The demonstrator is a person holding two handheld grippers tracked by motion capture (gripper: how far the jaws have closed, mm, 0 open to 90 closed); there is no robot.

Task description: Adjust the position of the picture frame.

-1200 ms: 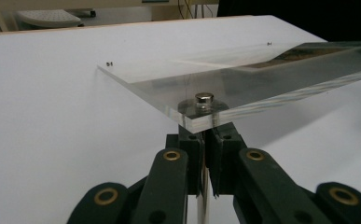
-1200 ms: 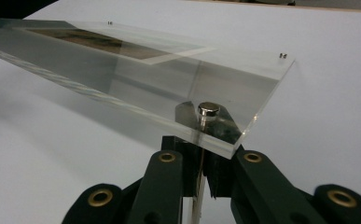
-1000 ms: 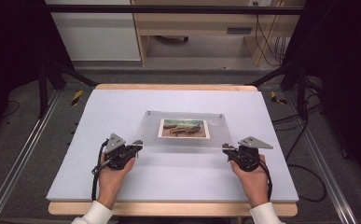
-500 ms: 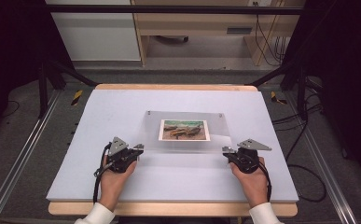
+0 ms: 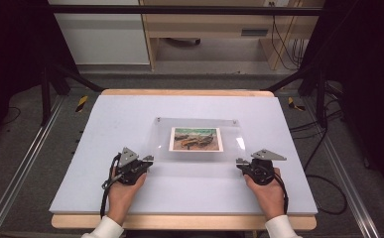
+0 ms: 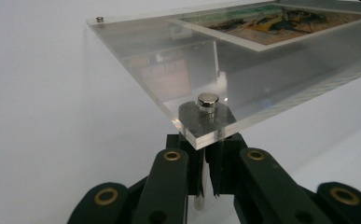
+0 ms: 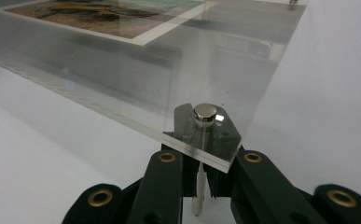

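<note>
A clear acrylic frame (image 5: 229, 134) holding a landscape picture (image 5: 196, 139) lies flat in the middle of the white board, raised on small metal corner posts. My left gripper (image 5: 149, 159) is at the frame's near left corner. Its jaws (image 6: 208, 154) are shut on the metal post (image 6: 201, 196) under that corner, below the post's round cap (image 6: 207, 100). My right gripper (image 5: 239, 161) is at the near right corner, and its jaws (image 7: 201, 161) are shut on that corner's post (image 7: 197, 196) beneath its cap (image 7: 205, 113).
The white board (image 5: 130, 114) rests on a wooden table (image 5: 179, 221), with bare surface all around the frame. Metal rails (image 5: 21, 163) run along both sides. Cables (image 5: 323, 148) trail on the floor at the right.
</note>
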